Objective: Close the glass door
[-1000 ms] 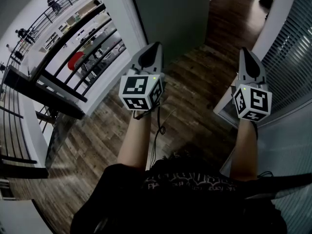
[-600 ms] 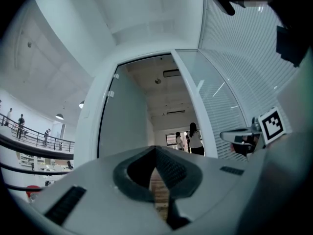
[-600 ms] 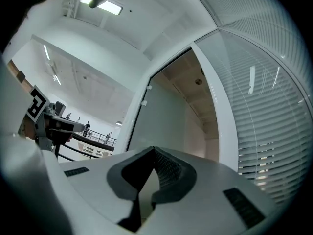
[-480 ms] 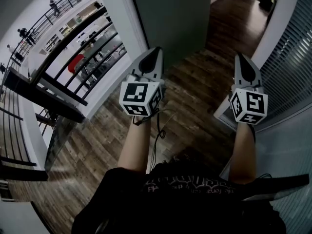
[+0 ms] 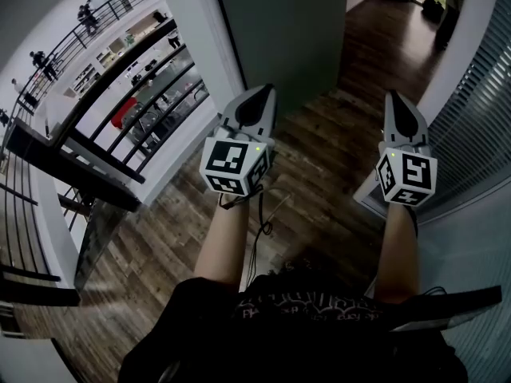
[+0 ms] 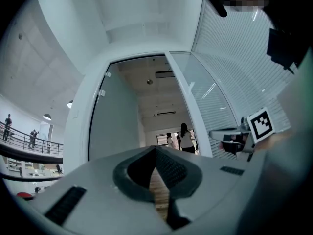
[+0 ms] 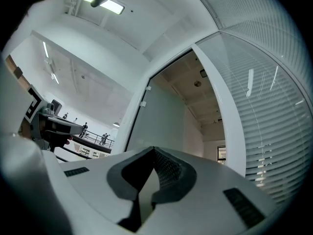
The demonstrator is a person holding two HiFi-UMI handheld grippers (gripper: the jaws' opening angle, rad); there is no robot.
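Glass door (image 5: pixel 279 38) standing open ahead of fingertips, nothing touching it; left gripper (image 5: pixel 257 102), right gripper (image 5: pixel 399 104) both pointing at doorway, jaws pressed together, empty; closing not begun, whole swing left

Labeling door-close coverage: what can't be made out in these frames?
- Handle of the glass door: seen in no view. In the left gripper view, the body of the left gripper covers the door's lower part.
- Door's lower edge, right gripper view: behind the right gripper.
- Door's top, head view: cut off by the upper edge.
- People past the door, left gripper view: too small for detail.
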